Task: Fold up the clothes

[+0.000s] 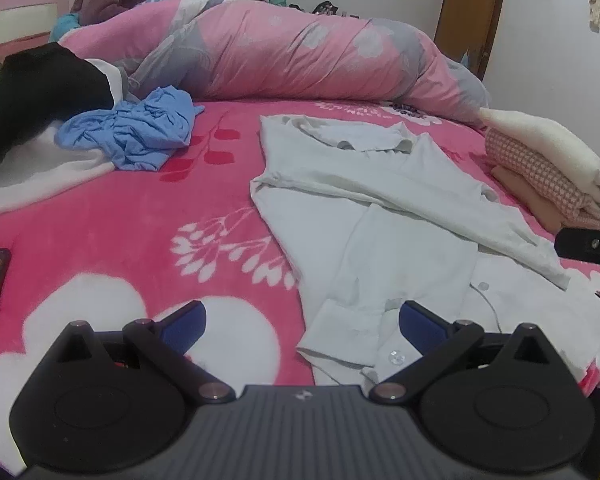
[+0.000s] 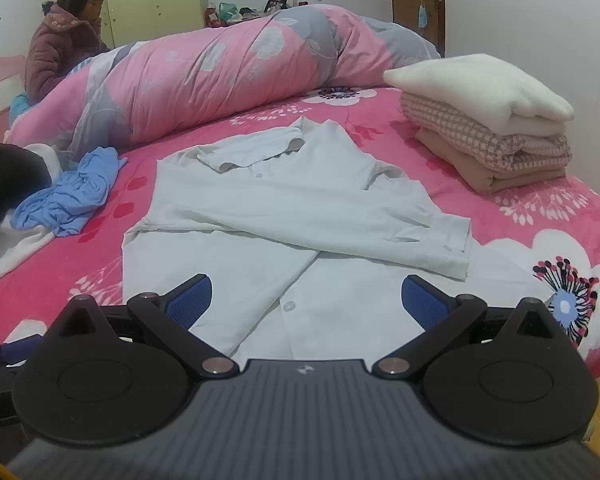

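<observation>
Left wrist view shows my left gripper spread wide and holding nothing, hovering over the near edge of the bed, with the white button shirt lying just ahead and a little to its right; a cuff sits almost between the tips. My right gripper is likewise spread and empty, centred over the shirt's hem end. The shirt lies flat, collar toward the rolled pink duvet, hem toward me, so its long axis runs straight away from both tongs, and both sleeves are crossed over the front. I judge a hem-to-collar fold would suit, both hands about equally near. Open bedding lies left of the shirt before the crumpled blue garment; the folded stack stands near the right edge, well apart from the shirt
</observation>
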Demonstrator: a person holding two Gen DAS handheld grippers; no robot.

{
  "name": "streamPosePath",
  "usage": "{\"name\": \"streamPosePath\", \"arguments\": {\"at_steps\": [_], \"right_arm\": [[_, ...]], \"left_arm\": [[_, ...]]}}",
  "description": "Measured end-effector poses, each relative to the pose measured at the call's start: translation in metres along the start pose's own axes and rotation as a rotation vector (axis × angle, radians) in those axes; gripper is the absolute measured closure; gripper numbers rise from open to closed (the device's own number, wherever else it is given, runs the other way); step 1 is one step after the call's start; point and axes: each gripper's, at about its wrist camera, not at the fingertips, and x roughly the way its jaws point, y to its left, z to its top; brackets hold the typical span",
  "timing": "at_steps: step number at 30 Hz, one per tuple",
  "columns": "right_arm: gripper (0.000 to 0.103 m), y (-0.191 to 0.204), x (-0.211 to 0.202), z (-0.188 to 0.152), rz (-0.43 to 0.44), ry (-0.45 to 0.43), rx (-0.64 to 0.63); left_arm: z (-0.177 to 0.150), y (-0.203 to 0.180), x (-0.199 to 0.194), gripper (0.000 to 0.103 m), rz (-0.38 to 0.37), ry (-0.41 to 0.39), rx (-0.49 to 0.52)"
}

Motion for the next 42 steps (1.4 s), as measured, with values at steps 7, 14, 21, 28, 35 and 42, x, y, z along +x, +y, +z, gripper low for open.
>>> {"name": "streamPosePath", "arguments": {"at_steps": [7,14,21,28,35,42], "right_arm": [[0.001,0.0,0.006,-0.005,-0.011,-0.006,-0.03],[0.001,-0.013,0.008,-0.014,-0.009,-0.012,-0.028],[0.001,-0.034,0.007,-0.022,0.009,-0.02,0.007],[0.001,-0.05,0.004,-0.027,0.011,-0.034,0.019],[0.001,-0.062,0.006,-0.031,0.01,-0.022,0.018],[0.001,-0.069,0.01,-0.034,0.008,-0.019,0.004]], "left_arm": [[0.001,0.002,0.011,0.0,0.012,0.06,-0.026],[0.001,-0.004,0.018,0.0,0.052,0.111,-0.03],[0.0,-0.021,0.018,0.0,0.088,0.128,0.003],[-0.003,-0.04,0.018,0.0,0.102,0.138,0.048],[-0.005,-0.054,0.021,0.0,0.115,0.148,0.073],[-0.008,-0.061,0.027,0.0,0.131,0.157,0.095]]}}
